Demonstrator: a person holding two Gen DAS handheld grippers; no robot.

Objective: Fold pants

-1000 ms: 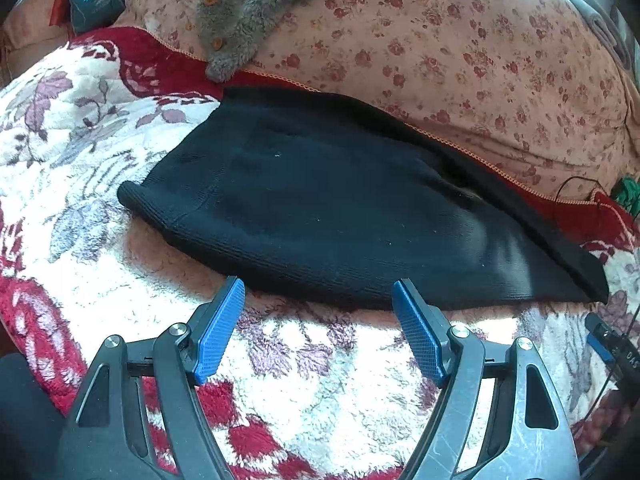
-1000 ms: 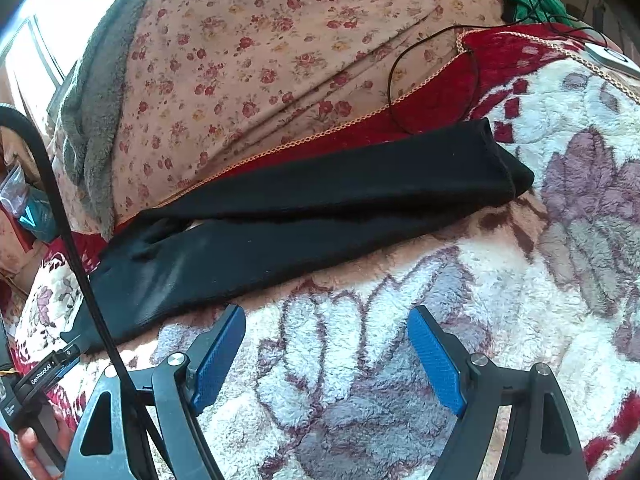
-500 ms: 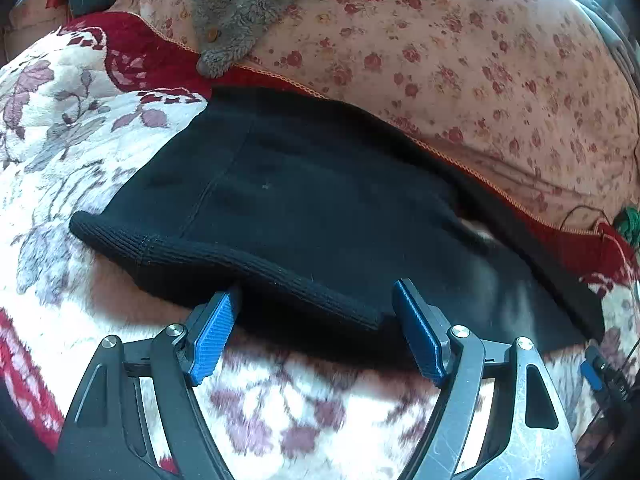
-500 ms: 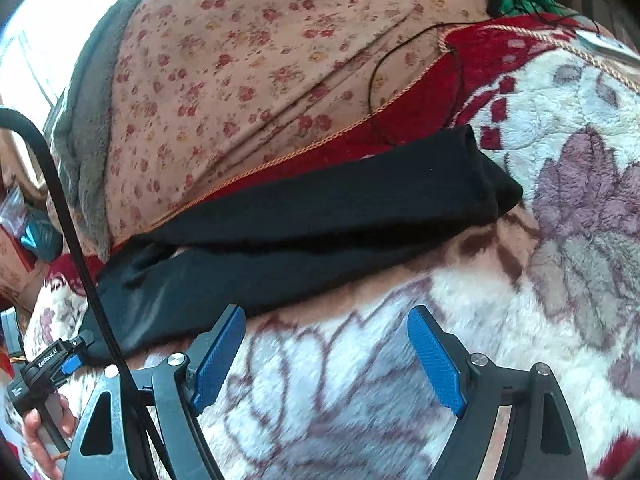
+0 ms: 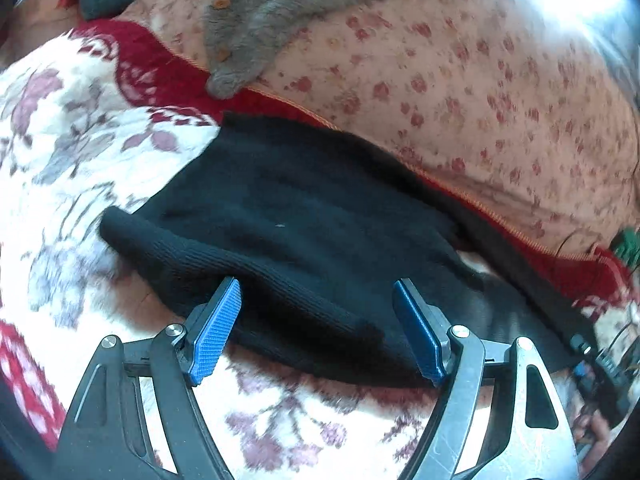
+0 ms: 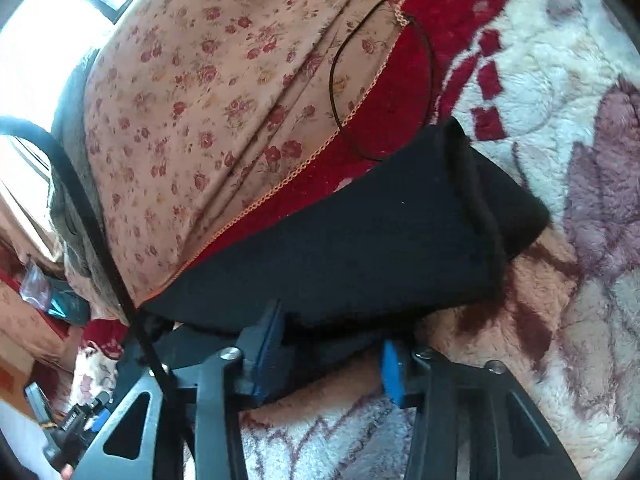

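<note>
Black knit pants (image 5: 296, 216) lie on a white and red floral fleece blanket (image 5: 72, 148), folded lengthwise. My left gripper (image 5: 316, 328) is open, its blue pads either side of the ribbed waistband edge, which lies between the jaws. In the right wrist view the leg end of the pants (image 6: 380, 240) fills the middle, cuff at the right. My right gripper (image 6: 332, 360) is partly closed, with the near edge of the leg between its blue fingers (image 6: 390, 372). I cannot tell if the pads pinch the cloth.
A pink floral cushion (image 5: 460, 80) rises right behind the pants, with a grey fleece garment (image 5: 260, 20) draped on it. A thin black cable (image 6: 380, 80) loops over the cushion and the red blanket border. Clutter sits at the left edge (image 6: 60, 308).
Both grippers moved forward onto the pants. The waistband edge now lies between the left jaws. The right jaws narrowed around the leg's near edge, and the leg fills more of the view.
</note>
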